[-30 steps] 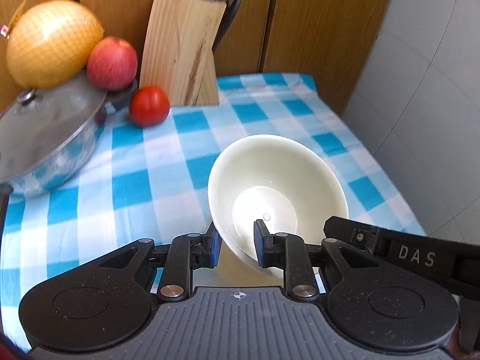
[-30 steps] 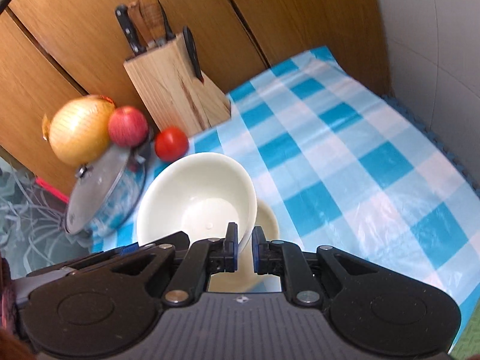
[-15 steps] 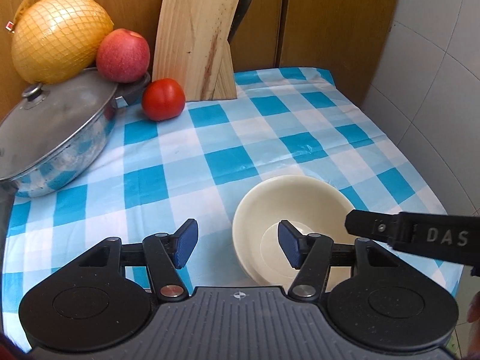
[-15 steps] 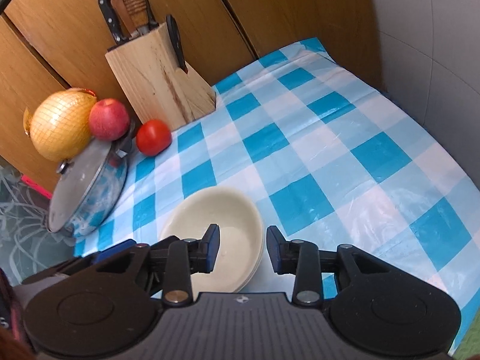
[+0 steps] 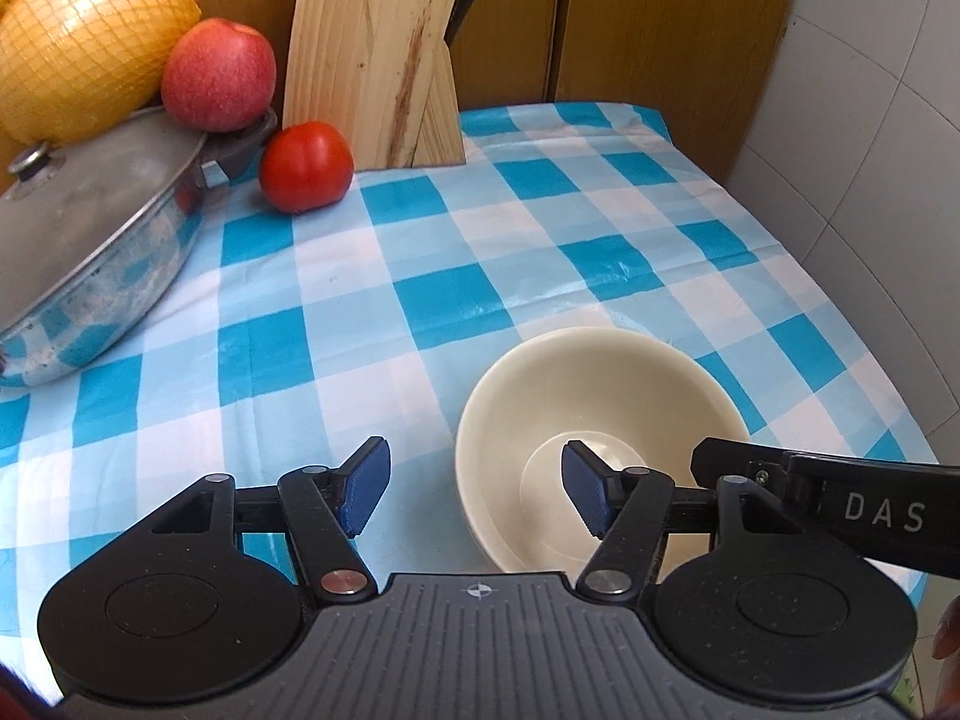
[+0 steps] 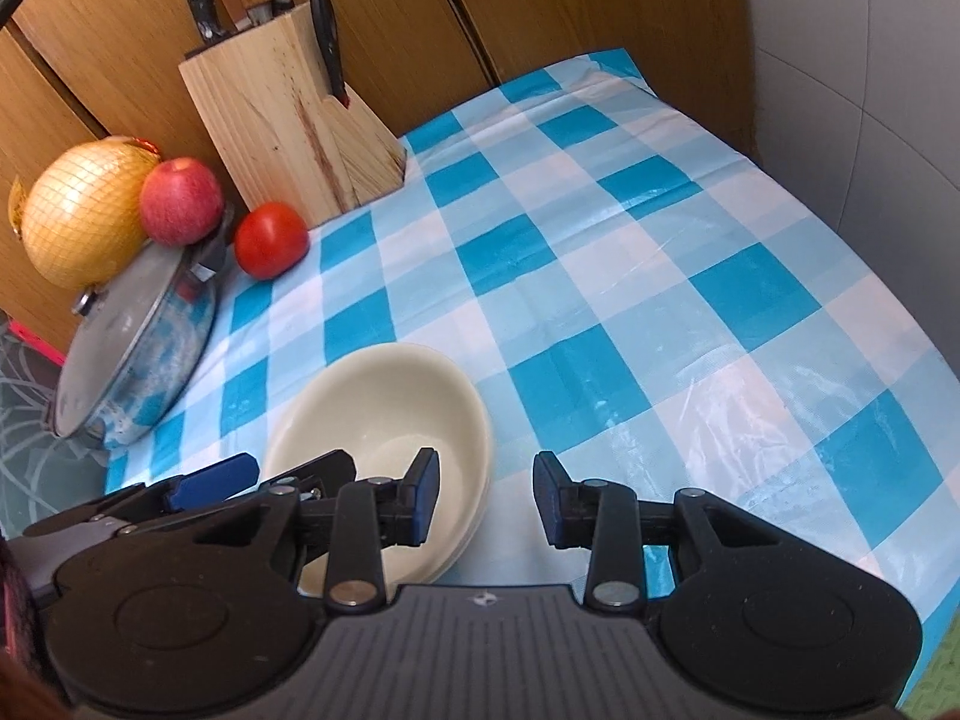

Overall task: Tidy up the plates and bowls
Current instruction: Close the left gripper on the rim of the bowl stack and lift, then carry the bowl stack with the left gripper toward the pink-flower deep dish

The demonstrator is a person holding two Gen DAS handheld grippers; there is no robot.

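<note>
A cream bowl (image 5: 600, 396) sits upright on the blue-checked tablecloth, near the front right. In the right wrist view it (image 6: 384, 408) is nested in a second cream bowl, of which only the rim shows underneath. My left gripper (image 5: 477, 486) straddles the bowl's left rim; its jaws are opening and the blue pads stand clear of the rim. My right gripper (image 6: 487, 495) is open around the bowl's right rim without pressing on it. The right gripper's black finger also shows at the right of the left wrist view.
At the back left stands a lidded metal pot (image 5: 90, 240), with a netted yellow pomelo (image 5: 84, 42) and a red apple (image 5: 219, 75) against it. A tomato (image 5: 306, 165) and a wooden knife block (image 6: 288, 114) stand by wooden panels. A tiled wall bounds the right side.
A second ago both grippers were shut on the rim of the tilted, raised bowl. The bowl now rests in the lower bowl, and both grippers have let go, opened and sunk a little.
</note>
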